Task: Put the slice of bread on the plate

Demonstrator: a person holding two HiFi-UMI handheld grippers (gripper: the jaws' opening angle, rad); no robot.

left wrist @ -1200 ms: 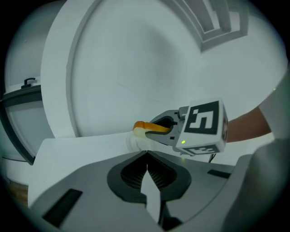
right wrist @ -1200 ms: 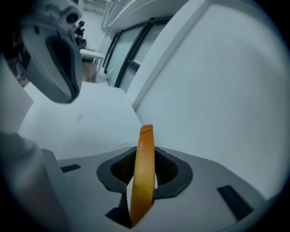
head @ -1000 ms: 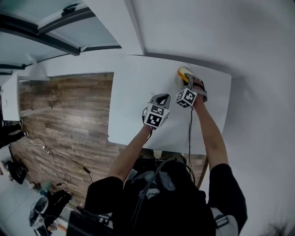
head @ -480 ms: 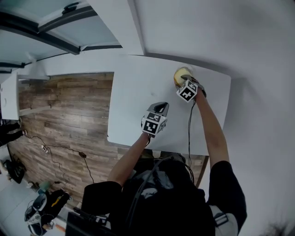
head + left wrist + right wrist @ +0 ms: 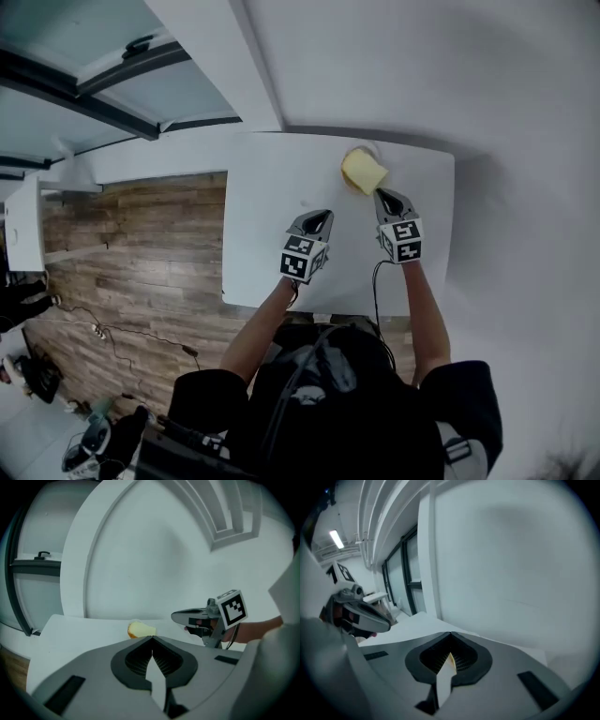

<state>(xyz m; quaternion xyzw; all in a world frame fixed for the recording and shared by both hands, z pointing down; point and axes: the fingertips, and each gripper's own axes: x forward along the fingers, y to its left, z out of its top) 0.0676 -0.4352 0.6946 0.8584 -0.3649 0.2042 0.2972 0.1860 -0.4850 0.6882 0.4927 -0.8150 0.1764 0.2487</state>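
Observation:
The yellow slice of bread (image 5: 364, 172) lies at the far side of the white table (image 5: 272, 187), on a white plate (image 5: 357, 150) that hardly stands out from the tabletop. My right gripper (image 5: 385, 194) hovers just nearer than the bread, apart from it, jaws shut and empty. My left gripper (image 5: 324, 215) hangs to its left over the table, also shut and empty. In the left gripper view the bread (image 5: 140, 630) shows beyond the closed tips (image 5: 152, 637), with the right gripper (image 5: 176, 617) to its right. The right gripper view shows closed jaws (image 5: 451, 633) and the left gripper (image 5: 386, 627) at the left; the bread is out of that view.
The table's left edge (image 5: 226, 234) borders a wooden floor (image 5: 131, 244). A white wall (image 5: 422, 75) rises behind the table. Windows (image 5: 401, 573) stand off to one side.
The right gripper let go of the bread, pulled back toward me, rose and rolled, and its jaws closed. The bread stays at the plate. The left gripper shifted slightly.

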